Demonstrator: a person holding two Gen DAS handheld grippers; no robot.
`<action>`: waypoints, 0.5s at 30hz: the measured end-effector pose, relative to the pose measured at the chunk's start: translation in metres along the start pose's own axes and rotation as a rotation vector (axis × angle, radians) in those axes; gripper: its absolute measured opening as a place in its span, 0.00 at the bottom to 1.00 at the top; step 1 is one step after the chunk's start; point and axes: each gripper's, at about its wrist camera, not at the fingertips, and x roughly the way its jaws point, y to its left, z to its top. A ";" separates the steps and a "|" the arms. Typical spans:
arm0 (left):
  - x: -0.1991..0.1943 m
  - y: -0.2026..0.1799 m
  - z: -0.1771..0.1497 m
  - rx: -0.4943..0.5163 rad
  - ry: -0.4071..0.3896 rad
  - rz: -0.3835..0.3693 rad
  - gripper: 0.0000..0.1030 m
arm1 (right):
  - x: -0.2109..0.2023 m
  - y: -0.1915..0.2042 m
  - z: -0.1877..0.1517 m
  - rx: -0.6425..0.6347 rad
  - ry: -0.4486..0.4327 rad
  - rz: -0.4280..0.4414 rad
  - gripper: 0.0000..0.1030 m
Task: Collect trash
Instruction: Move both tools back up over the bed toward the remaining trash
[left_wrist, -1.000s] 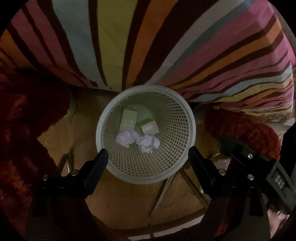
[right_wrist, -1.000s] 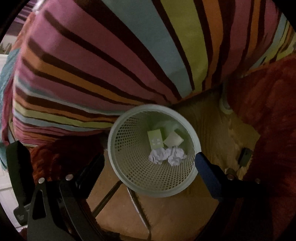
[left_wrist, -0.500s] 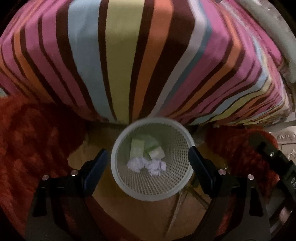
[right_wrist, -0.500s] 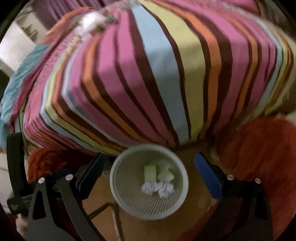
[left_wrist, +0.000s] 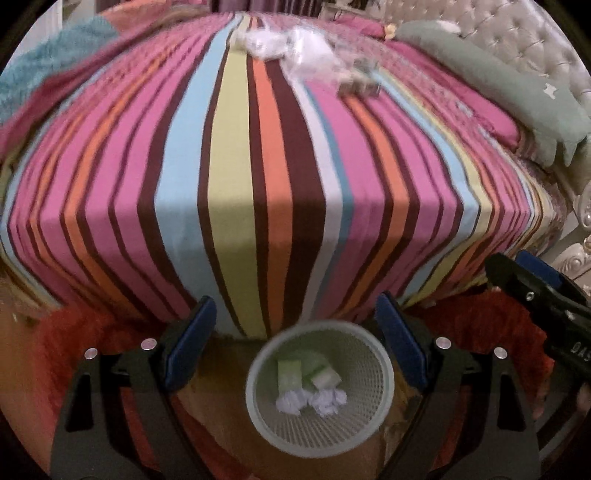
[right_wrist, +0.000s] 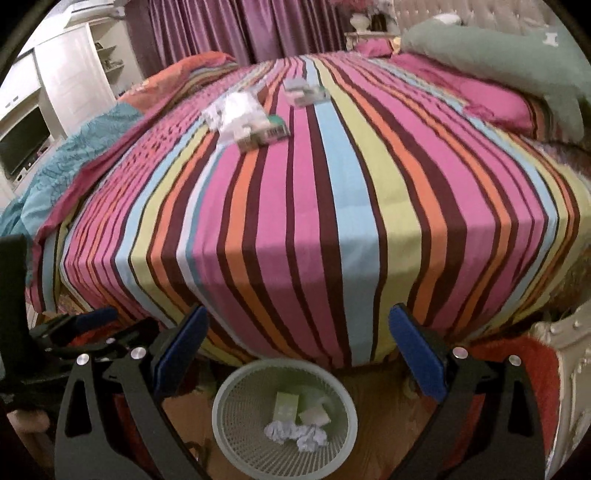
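Spreading wide with nothing between its blue pads, the left gripper (left_wrist: 295, 332) stood empty and touched nothing; the right gripper (right_wrist: 299, 339) gaped just as wide and bare. Both pointed steeply down past the foot of the striped bed (left_wrist: 240, 177) at the mesh wastebasket (left_wrist: 258, 413) on the wooden floor below them. Inside lay two crumpled paper balls (left_wrist: 312, 400) and two pale green cartons (left_wrist: 290, 373). More trash (right_wrist: 245, 118), white wrappers and small boxes, sat far up the bed, too blurred to identify. At the left view's right edge, the right gripper's body was cut off.
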 end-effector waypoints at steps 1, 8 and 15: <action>-0.003 0.000 0.004 0.004 -0.015 0.001 0.83 | 0.000 0.000 0.002 -0.005 -0.008 0.000 0.91; -0.014 -0.002 0.043 0.034 -0.077 0.001 0.83 | 0.008 0.004 0.021 -0.057 -0.026 0.022 0.91; -0.012 0.012 0.077 -0.028 -0.100 -0.029 0.83 | 0.015 0.017 0.043 -0.111 -0.041 0.066 0.91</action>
